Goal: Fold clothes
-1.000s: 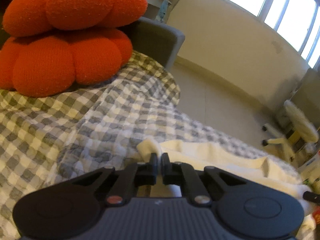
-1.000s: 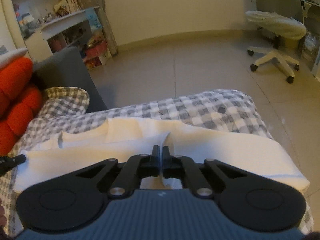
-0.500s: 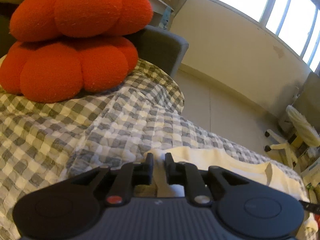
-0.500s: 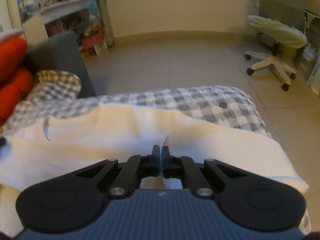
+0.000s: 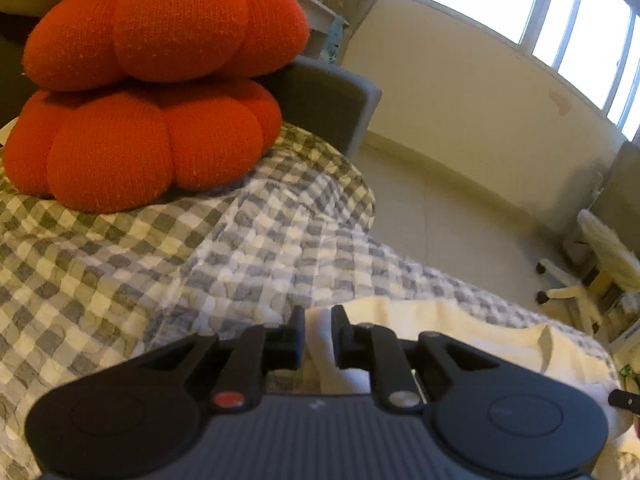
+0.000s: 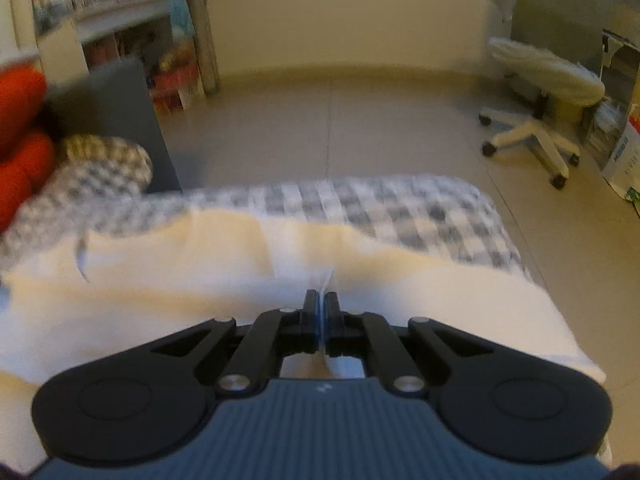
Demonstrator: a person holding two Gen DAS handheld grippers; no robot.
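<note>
Left wrist view: releasing stage of a fold, by judgement. Left tool (image 5: pixel 318 334) standing slightly parted, a bunched edge of the cream garment (image 5: pixel 460 320) lying loose in the gap, pads not visibly pressing it. Garment lying spread across the checked bedcover (image 5: pixel 168 264), running off toward the right of the view; orange cushion (image 5: pixel 152 88) sitting well apart at the head end. Differing from a second ago: jaws then pinched together on the cloth, now standing apart; cushion looming larger and higher in view.

Right wrist view: right tool (image 6: pixel 321 304) clamped tight, pinching a thin raised ridge of the garment (image 6: pixel 160 280). Cloth lying near the front edge of the bed, checked bedcover (image 6: pixel 360 204) showing beyond it, office chair (image 6: pixel 536 116) standing well apart on the floor. Picture blurring somewhat. Differing from a second ago: garment now covering more of the bedcover toward the left, far edge wavier.

Next move, by judgement: calling for the right tool letting go likewise, then smoothing the fold and taking fresh holds for the next one.
</note>
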